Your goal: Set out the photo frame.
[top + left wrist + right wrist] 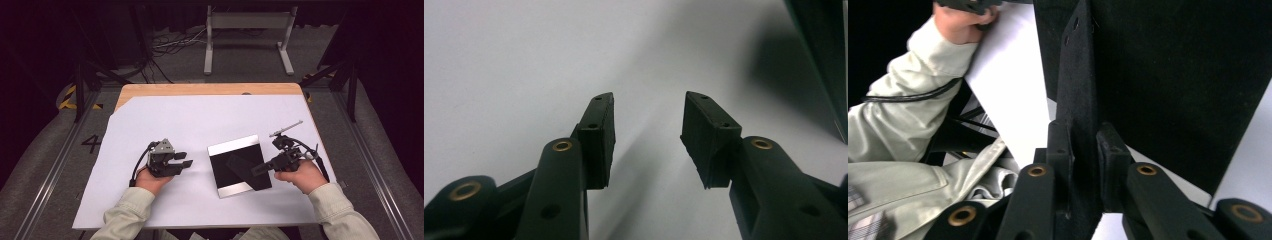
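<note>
Object in hand: a black square frame (239,166) with a shiny silver border, lying near the middle-right of the white sheet (200,120) that covers the table (210,89).
Stand flap: a stiff black flap (1078,100), apparently the frame's rear stand, rises from the dark backing; in the high view it reads as a darker wedge (245,167).
Right gripper (256,170): jaws pinching the stand flap edge-on, 1 pad on each face, as the right gripper view shows (1083,150).
Left gripper (182,160): jaws spread with nothing between them, resting on the sheet just left of the frame, apart from it; pads (599,130) over bare sheet.
Risk 1: the frame is not braced, so in my judgement a pull on the flap could drag or tip the whole frame.
Risk 2: the grip sits on a thin edge; a twist of the hand could let the flap slip out or strain its hinge.
Risk 3: the glossy face may scratch if it slides on the sheet.
Containers: 0 seen on the table.
</note>
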Tool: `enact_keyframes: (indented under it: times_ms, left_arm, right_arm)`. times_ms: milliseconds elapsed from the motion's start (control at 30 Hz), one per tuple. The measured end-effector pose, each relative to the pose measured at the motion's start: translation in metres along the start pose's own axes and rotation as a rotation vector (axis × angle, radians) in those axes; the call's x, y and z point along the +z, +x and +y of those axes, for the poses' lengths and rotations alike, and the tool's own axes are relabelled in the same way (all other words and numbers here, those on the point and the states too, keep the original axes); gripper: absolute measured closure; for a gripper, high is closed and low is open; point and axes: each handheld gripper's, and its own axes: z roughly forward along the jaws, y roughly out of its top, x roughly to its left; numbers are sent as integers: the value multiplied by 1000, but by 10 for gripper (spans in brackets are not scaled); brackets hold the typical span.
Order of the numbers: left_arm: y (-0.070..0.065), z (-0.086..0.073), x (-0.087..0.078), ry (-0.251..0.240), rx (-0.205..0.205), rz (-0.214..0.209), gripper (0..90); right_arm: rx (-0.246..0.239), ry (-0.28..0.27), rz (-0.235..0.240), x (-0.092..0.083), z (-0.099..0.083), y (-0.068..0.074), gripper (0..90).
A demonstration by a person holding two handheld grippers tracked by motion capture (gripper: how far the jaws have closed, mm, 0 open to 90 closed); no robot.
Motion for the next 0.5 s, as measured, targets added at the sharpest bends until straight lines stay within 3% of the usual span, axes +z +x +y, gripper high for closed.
enact_keyframes:
  times_ms: [200, 500]
  left_arm:
    - [0, 0, 0, 1, -1, 1, 569]
    - [0, 0, 0, -1, -7, -1, 568]
  right_arm:
    - [-34, -17, 40, 0, 2, 10, 853]
    - [-42, -52, 74, 1, 6, 12, 867]
